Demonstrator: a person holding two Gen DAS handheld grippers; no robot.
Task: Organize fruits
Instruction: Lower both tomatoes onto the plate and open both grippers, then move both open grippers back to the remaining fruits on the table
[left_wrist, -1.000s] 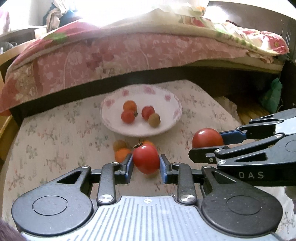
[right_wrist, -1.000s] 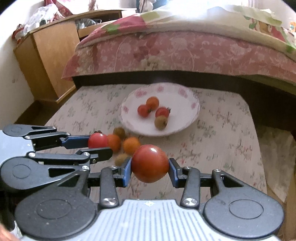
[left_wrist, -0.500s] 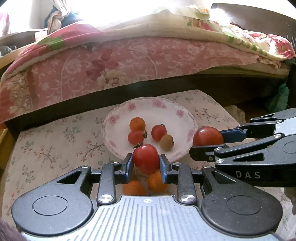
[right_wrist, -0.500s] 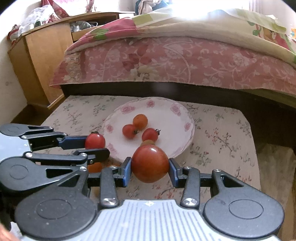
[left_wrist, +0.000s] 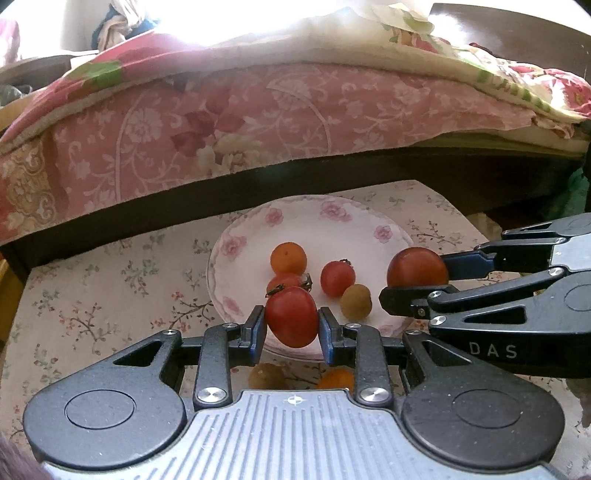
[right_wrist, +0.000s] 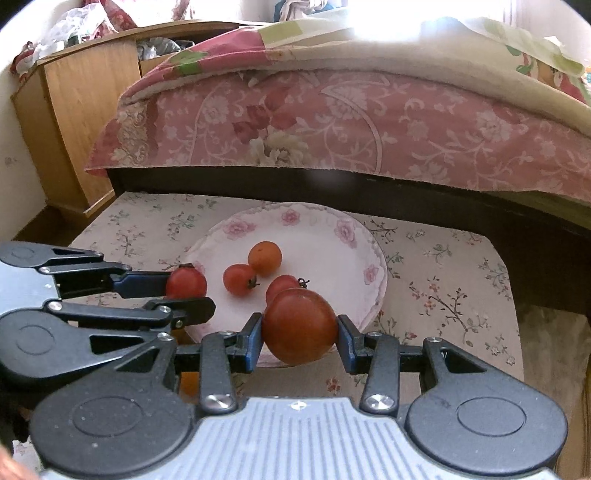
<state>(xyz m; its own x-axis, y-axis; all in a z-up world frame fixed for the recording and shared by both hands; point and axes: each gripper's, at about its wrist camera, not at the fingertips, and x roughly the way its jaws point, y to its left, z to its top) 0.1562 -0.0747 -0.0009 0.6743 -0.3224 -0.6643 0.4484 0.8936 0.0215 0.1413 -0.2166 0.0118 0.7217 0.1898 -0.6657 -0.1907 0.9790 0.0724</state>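
Observation:
My left gripper (left_wrist: 291, 325) is shut on a small red tomato (left_wrist: 292, 320), held over the near rim of the white flowered plate (left_wrist: 325, 218). My right gripper (right_wrist: 300, 332) is shut on a larger red tomato (right_wrist: 300, 325) above the plate's (right_wrist: 347, 229) near right rim. The plate holds an orange fruit (left_wrist: 288, 258), two small red tomatoes (left_wrist: 337, 278) and a brownish round fruit (left_wrist: 355, 301). Each gripper shows in the other's view, the right gripper (left_wrist: 415, 282) and the left gripper (right_wrist: 184, 293), both gripping tomatoes.
A brownish fruit (left_wrist: 266, 376) and an orange fruit (left_wrist: 336, 378) lie on the flowered tablecloth (left_wrist: 92, 295) just before the plate, partly hidden by my left gripper. A bed with a pink floral cover (right_wrist: 332, 122) runs behind the table. A wooden cabinet (right_wrist: 74, 110) stands at the left.
Both grippers have moved forward with their tomatoes, from over the cloth to above the plate's near rim. The loose fruits on the cloth now lie under the left gripper.

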